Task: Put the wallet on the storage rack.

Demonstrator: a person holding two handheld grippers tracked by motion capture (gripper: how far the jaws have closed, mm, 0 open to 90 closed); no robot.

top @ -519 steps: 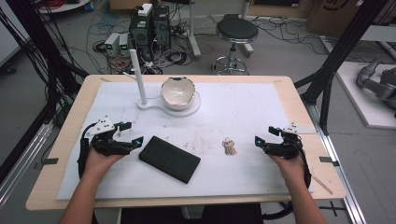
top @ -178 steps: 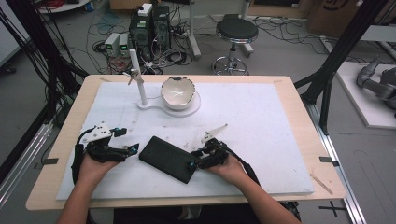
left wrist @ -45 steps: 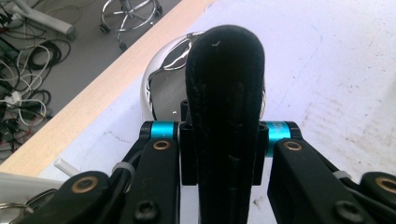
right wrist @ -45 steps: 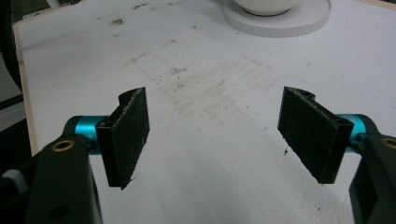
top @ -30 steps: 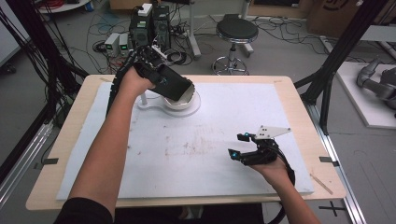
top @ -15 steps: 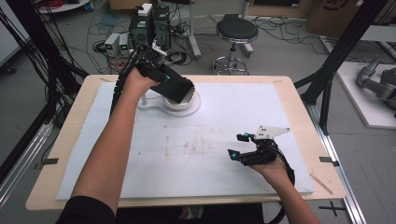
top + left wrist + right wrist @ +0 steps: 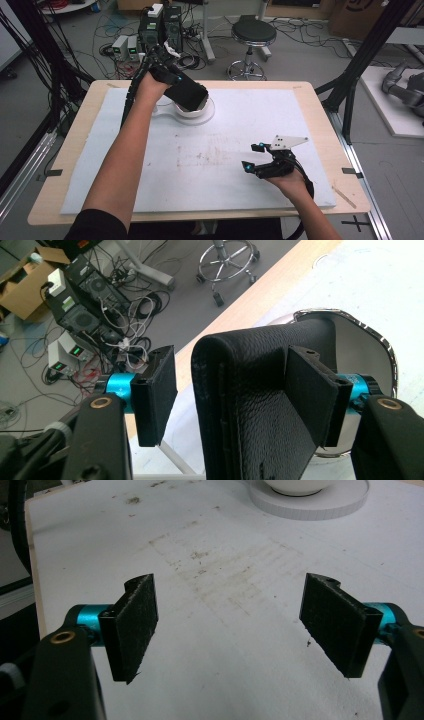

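A black leather wallet hangs tilted over the white bowl at the back of the mat. My left gripper is around its upper end. In the left gripper view the wallet lies against the right pad, while a gap separates it from the left pad, so the jaws stand open around it. The bowl shows just beyond. My right gripper hovers open over the mat at the front right, with nothing in it.
The bowl sits on a round white base, seen far off in the right gripper view. A white mat covers the wooden table. Computers and cables and a stool stand on the floor behind.
The wallet has gone from the mat up to the bowl in my left gripper, and over the last second it sank slightly. The right gripper has drawn back to the right and now stays still.
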